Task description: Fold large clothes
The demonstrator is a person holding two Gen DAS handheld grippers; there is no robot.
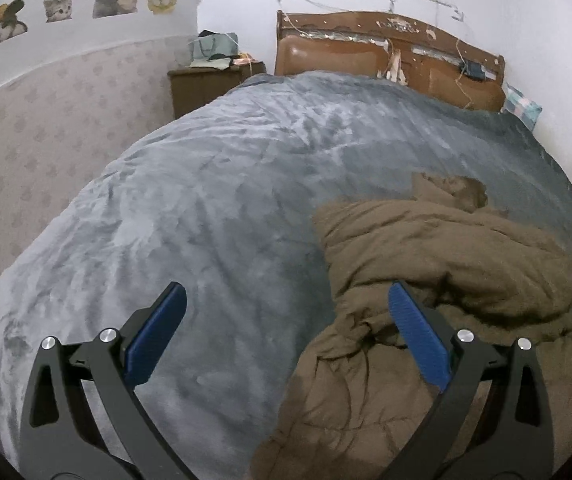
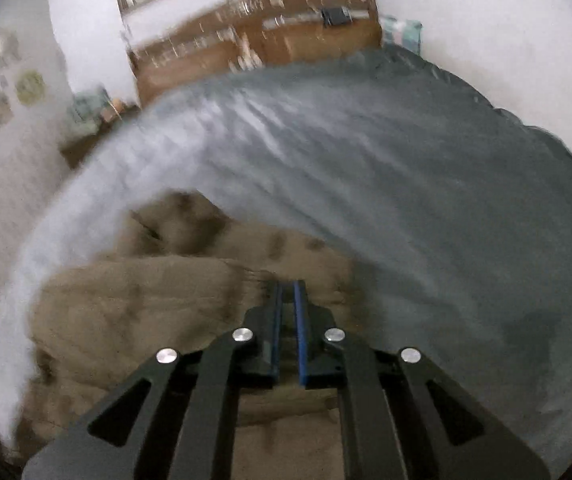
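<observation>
On bed point(image 1: 206, 200), jacket point(image 1: 446, 260) seemingly crumpled.

1. We see the grey bed cover point(image 1: 214, 184) lying bare left of and beyond the brown coat point(image 1: 446, 256).
2. The crumpled coat itself bulks up as the obstacle.
3. Far beyond the coat, the headboard point(image 1: 390, 52) blocks passage.

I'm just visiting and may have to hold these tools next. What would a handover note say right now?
Left tool: open, empty, above the near edge of the coat.
Right tool: shut over the coat; whether it pinches cloth cannot be told.
The brown padded coat lies crumpled on the grey blanket on the bed.
Done: no fold visible.
Left: spread the coat flat, then fold it.
</observation>
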